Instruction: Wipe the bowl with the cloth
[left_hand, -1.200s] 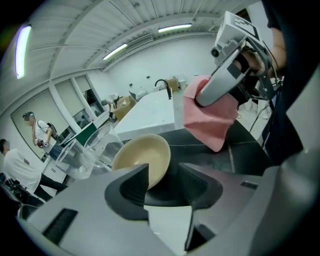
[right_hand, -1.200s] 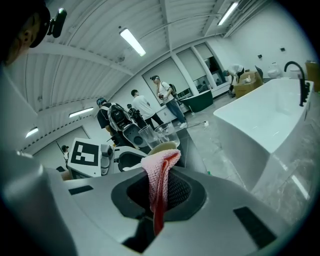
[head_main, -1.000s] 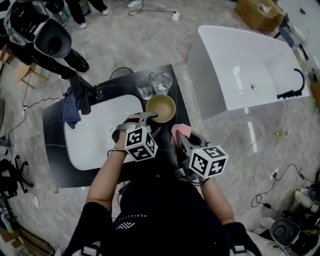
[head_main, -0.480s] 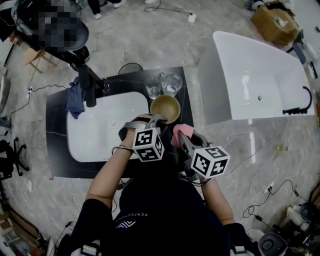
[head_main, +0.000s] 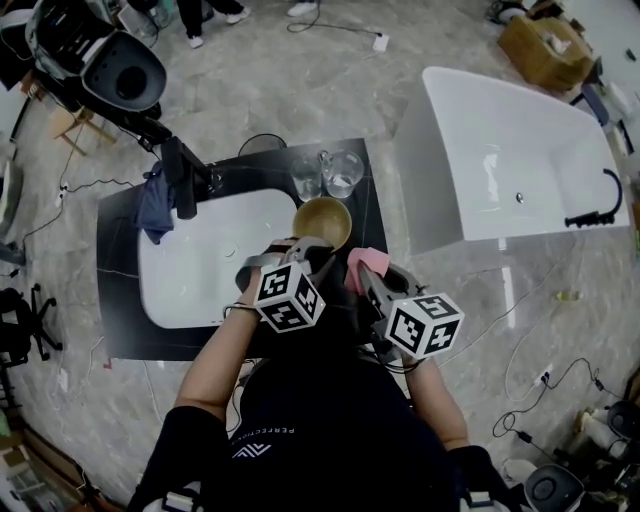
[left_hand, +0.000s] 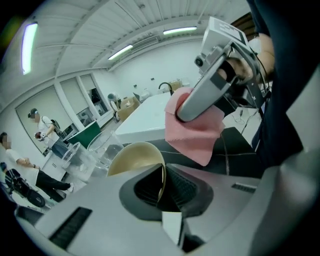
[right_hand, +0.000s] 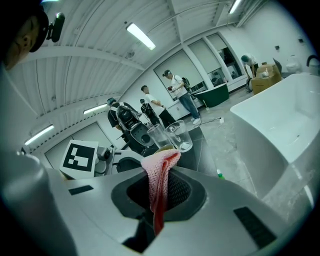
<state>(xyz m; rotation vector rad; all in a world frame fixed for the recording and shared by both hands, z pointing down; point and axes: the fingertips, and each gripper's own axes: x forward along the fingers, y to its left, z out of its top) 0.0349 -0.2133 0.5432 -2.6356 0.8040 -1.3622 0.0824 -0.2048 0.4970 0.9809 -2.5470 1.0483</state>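
— Black counter (head_main: 115, 330) filled the middle of your head view, with open grey floor all round it.
— How much room did I have on it?
— Little. Your bowl (head_main: 322, 220) stood on the narrow strip between the white sink (head_main: 190, 270) at its nine o'clock and the counter's right edge at its three o'clock. Two clear glasses (head_main: 325, 175) stood just beside it at twelve o'clock, near the back edge. At two o'clock, a white bathtub (head_main: 500, 150) stood well apart across a lane of floor.
— And my left claw?
— Your left gripper (head_main: 300, 243) pointed at the bowl from six o'clock. Its jaws had just been closing. They stood narrow, with the bowl's near rim pinched between the pads.
— The right one?
— Your right gripper (head_main: 362, 270) hung at the bowl's five o'clock, clamped on the pink cloth (head_main: 368, 260). The cloth bunched out past the tips, near the bowl and clear of its rim.
— What was in the containers?
— The bowl showed a tan inside. I could not tell whether the glasses held anything. A black faucet (head_main: 183, 180) stood at the sink's ten o'clock, with a blue rag (head_main: 155, 205) draped beside it.
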